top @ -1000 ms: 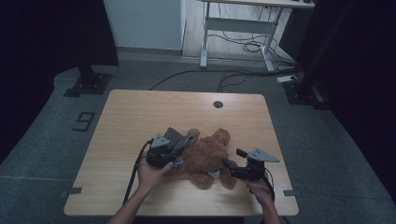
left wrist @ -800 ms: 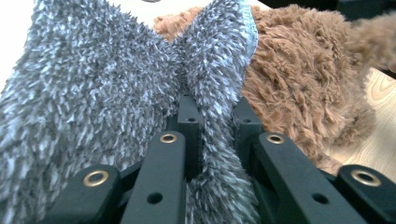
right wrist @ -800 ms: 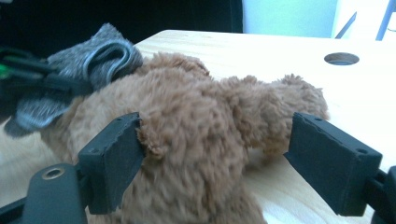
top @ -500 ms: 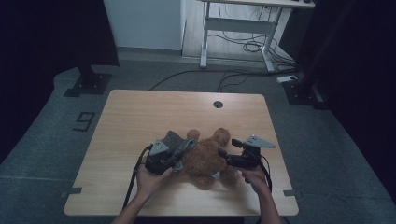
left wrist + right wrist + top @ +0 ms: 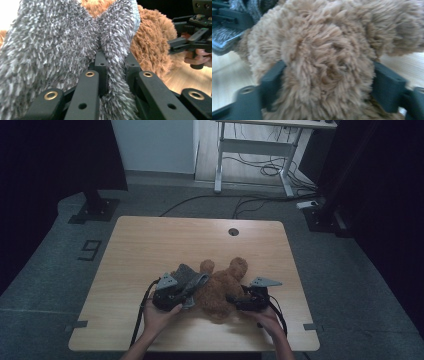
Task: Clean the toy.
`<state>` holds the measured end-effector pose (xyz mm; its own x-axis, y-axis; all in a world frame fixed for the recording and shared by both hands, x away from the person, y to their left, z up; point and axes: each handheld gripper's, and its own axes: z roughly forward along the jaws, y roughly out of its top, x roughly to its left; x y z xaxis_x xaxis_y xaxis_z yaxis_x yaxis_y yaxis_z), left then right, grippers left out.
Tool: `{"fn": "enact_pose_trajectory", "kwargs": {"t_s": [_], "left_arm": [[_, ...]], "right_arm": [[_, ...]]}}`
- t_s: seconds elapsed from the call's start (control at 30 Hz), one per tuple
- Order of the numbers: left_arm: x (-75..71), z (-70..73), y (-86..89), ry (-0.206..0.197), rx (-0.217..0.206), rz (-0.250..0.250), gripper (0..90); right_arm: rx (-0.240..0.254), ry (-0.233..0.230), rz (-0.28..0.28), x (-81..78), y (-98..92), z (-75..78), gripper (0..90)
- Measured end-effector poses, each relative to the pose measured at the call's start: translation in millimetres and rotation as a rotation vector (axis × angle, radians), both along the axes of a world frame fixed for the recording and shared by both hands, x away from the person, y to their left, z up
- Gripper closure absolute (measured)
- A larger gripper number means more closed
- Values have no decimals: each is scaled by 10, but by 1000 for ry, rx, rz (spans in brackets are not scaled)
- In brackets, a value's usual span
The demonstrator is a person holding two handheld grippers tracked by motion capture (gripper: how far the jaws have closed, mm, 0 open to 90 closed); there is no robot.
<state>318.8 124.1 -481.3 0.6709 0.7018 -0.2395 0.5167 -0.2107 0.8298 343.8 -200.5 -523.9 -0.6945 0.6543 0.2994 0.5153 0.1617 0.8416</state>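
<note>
At the centre of the work: a brown plush bear [image 5: 220, 287], lying on the wooden surface [image 5: 150, 245] toward its near edge, between the two hands. Touching its left side, and partly draped over it, a grey fuzzy cloth [image 5: 187, 276], maybe a small garment for the toy; hard to tell which kind. Clenched on a fold of this cloth: the left gripper [image 5: 191, 291], with the grey pile pinched tight between the jaws in the left gripper view and the bear just behind. On the other side, the right gripper [image 5: 235, 299], with jaws that have just been closing and a rounded plush limb of the bear between them; in the right gripper view, pressed into the fur on both sides, so grasping the limb, though perhaps not yet firmly. Judged as the step in hand: holding the bear steady by one limb while keeping the cloth ready, probably for dressing or wrapping. Needed for the next move, by this reading: a secure hold on the limb first, then pulling the cloth over or around the bear without dragging the soft body across the surface and without letting the fold slip out.
</note>
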Motion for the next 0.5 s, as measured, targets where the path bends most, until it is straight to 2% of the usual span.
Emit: {"fn": "enact_pose_trajectory", "kwargs": {"t_s": [0.1, 0.13, 0.23, 0.3, 0.37, 0.43, 0.5], "left_arm": [[3, 154, -27, 27, 0, -8, 770], [-3, 228, -56, 17, 3, -14, 768], [-12, 451, -238, -32, 14, -40, 767], [11, 567, -428, -56, 19, -65, 766], [72, 634, -663, -60, 33, -91, 765], [166, 644, -913, -49, 55, -108, 763], [279, 595, -1138, -30, 95, -108, 760]], "right_arm": [[-12, -25, 2, -39, 9, 14, 440], [-9, -21, -9, -48, 4, 20, 477], [-20, -61, -37, -105, 19, 16, 521], [-34, -83, -56, -142, 42, 20, 536], [-48, -106, -74, -176, 67, 24, 543], [-62, -132, -89, -211, 87, 22, 549], [-82, -163, -101, -245, 107, 21, 552]]}}
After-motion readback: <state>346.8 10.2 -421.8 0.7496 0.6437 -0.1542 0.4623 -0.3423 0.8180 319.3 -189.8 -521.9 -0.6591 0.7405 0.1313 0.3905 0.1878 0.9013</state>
